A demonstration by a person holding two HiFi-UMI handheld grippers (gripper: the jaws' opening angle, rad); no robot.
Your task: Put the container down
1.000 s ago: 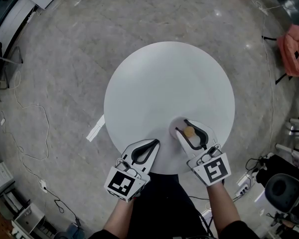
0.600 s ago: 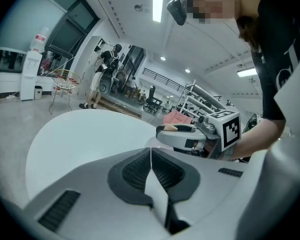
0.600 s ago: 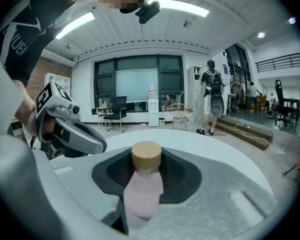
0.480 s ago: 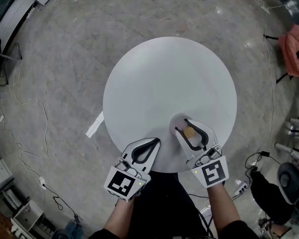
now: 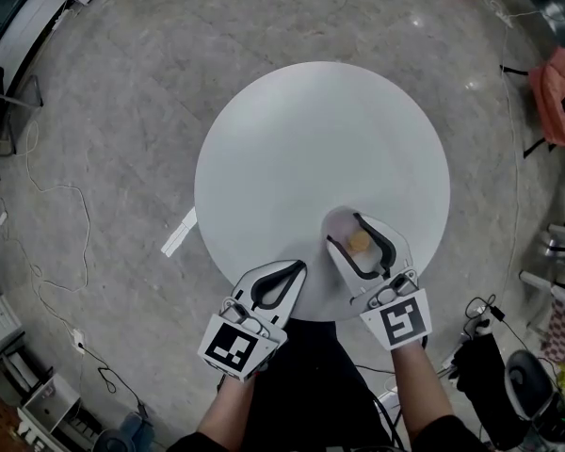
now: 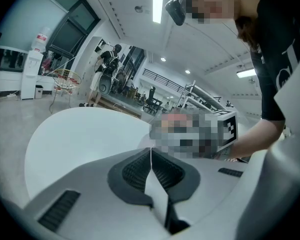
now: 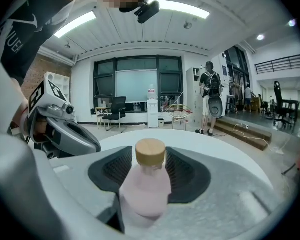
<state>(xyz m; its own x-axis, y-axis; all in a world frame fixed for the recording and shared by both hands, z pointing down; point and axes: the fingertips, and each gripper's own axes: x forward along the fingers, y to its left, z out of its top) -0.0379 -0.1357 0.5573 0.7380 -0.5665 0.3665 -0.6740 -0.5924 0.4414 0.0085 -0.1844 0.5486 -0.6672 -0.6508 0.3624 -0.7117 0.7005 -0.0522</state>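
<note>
Hand-held grippers: two. The left hand-held gripper (image 6: 151, 151) was closed on nothing. The right hand-held gripper (image 5: 344, 230) had just been opening, its jaws apart with the bottle between them.
Container: one pink bottle (image 7: 145, 186) with a tan cap, upright near the surface's near edge.
Surface: one, round and white (image 5: 311, 139).
Room: grey floor (image 5: 113, 111) with trailing cables (image 5: 75, 243).

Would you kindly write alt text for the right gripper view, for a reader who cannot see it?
A pink container with a tan cap stands between the jaws of the right gripper, which have just been opening. A round white table lies beyond, and the left gripper shows at the left.
</note>
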